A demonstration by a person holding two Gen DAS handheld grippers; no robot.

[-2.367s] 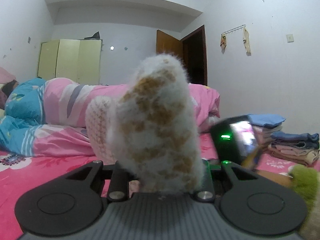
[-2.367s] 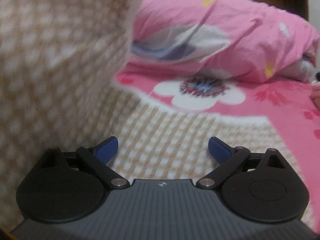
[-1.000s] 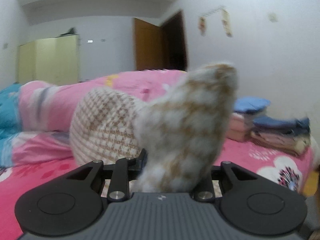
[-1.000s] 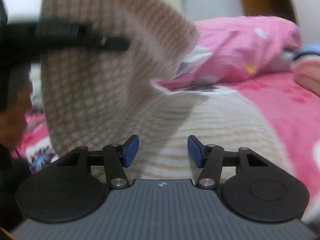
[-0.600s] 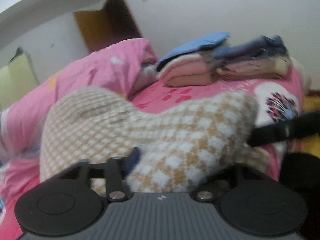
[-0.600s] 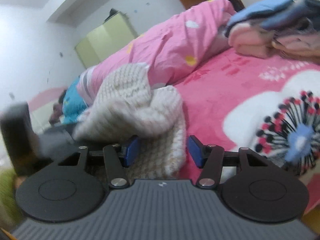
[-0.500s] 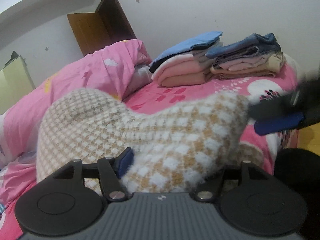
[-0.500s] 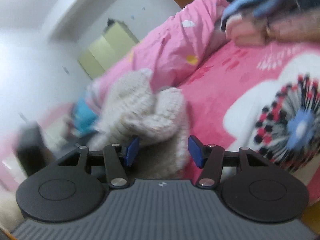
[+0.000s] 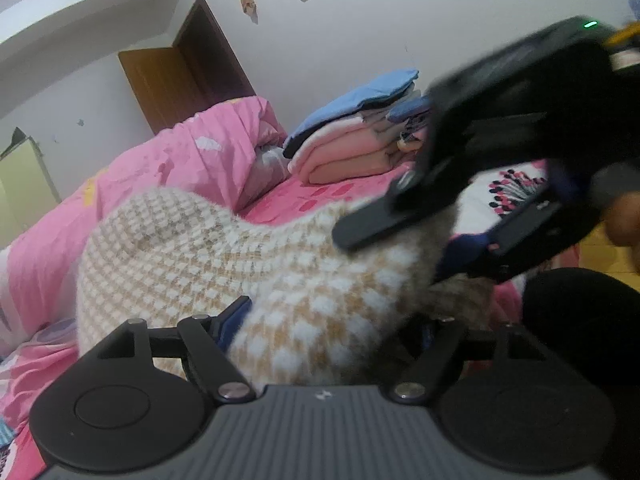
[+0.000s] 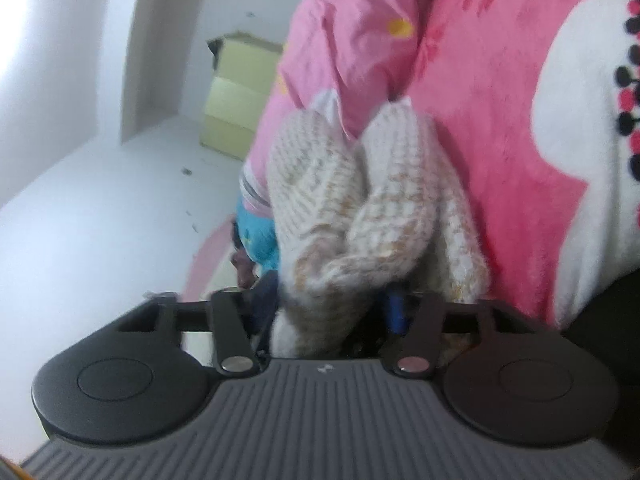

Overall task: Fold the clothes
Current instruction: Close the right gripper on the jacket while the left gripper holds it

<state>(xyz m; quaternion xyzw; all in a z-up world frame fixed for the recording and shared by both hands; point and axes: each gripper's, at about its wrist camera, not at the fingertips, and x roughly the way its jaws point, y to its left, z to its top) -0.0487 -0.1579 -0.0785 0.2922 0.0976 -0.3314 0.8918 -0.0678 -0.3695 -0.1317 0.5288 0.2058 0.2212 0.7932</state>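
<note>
A cream and tan checked knit sweater (image 9: 240,248) lies bunched on the pink bed. My left gripper (image 9: 332,328) is low against it. Its jaws are opening, a thick fold still lies between them, and its right finger is hidden behind the knit. In the right wrist view the picture is rolled sideways. My right gripper (image 10: 330,306) is closing on a bunched end of the sweater (image 10: 320,184), and the fabric fills the gap between the blue pads. The left wrist view shows the right gripper's fingers (image 9: 460,254) straddling the sweater's right edge.
Two stacks of folded clothes (image 9: 352,148) sit at the far side of the bed by the wall. A rumpled pink duvet (image 9: 192,160) lies behind the sweater. The flowered pink sheet (image 10: 520,160) spreads to the right. A dark sleeve (image 9: 580,320) fills the lower right.
The left gripper has come down with the sweater and its jaws have spread wide. The right gripper has rolled onto its side, moved onto the sweater's end, and its jaws have narrowed.
</note>
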